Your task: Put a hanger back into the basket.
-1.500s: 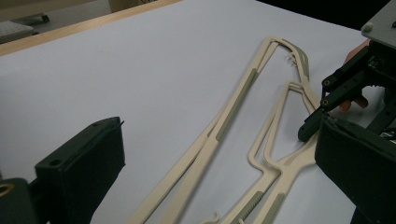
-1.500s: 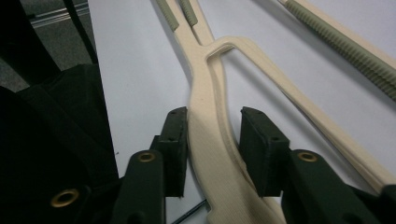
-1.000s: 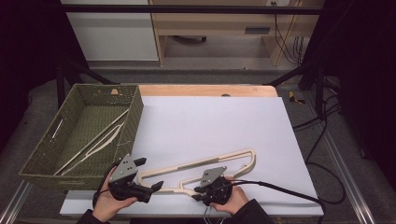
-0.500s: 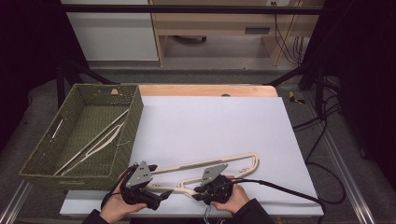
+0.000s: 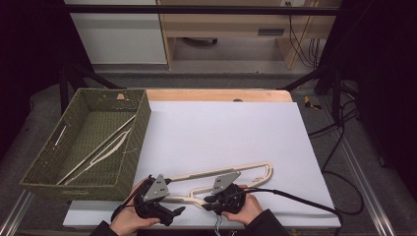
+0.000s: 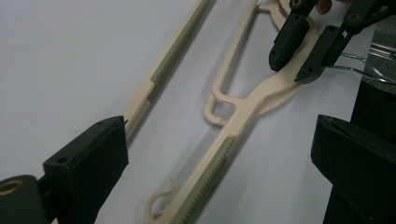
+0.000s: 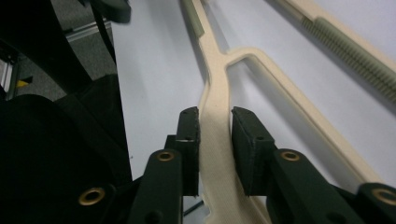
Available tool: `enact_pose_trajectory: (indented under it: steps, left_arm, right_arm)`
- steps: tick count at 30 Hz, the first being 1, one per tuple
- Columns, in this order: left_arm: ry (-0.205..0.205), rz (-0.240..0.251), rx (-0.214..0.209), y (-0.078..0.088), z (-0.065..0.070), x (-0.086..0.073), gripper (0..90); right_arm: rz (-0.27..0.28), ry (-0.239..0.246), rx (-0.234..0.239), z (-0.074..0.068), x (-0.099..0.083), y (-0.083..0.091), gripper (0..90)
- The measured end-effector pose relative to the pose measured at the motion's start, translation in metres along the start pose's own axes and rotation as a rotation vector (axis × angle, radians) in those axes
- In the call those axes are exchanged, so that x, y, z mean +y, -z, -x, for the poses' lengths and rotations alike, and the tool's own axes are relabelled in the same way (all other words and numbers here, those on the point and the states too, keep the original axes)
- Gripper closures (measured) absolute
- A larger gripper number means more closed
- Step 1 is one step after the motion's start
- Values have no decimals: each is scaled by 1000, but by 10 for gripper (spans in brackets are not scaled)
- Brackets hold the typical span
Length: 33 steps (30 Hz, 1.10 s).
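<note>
No readable text — no labels, brands, numbers or signs on anything.

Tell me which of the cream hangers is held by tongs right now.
The hanger on the white table, gripped by the right tongs; the other hangers lie in the basket.

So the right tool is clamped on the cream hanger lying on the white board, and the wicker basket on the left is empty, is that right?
Not quite. The basket is not empty: the high view shows another cream hanger lying inside it. The rest holds: the right tool is clamped on the cream hanger on the white board, as the right gripper view shows.
</note>
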<state>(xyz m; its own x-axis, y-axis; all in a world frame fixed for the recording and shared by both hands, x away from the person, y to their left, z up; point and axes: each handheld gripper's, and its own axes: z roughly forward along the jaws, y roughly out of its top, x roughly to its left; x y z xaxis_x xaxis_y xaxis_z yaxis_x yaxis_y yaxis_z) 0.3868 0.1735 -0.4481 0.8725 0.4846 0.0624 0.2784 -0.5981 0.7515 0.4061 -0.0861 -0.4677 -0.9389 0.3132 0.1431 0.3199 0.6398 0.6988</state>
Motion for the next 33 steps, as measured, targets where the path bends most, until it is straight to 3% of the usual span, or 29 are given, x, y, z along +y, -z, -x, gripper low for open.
enact_pose_trajectory:
  steps: [5,16,22,23,26,33]
  left_arm:
    - [-15,-20,-4,-4,2,-1,41]
    - [-128,-49,17,-16,15,8,108]
    - [-233,-66,69,-21,24,16,193]
    - [-233,-66,69,-21,24,16,210]
    - [-300,-78,91,-23,30,21,261]
    - [-342,-84,80,-30,36,23,426]
  right_arm:
    - [-14,-4,6,0,0,0,739]
    - [32,-13,51,-1,6,12,740]
    - [46,-27,71,-3,9,18,740]
    - [48,-28,71,-3,9,19,741]
    - [51,-32,81,-4,10,21,740]
    - [56,-31,83,-5,10,21,740]
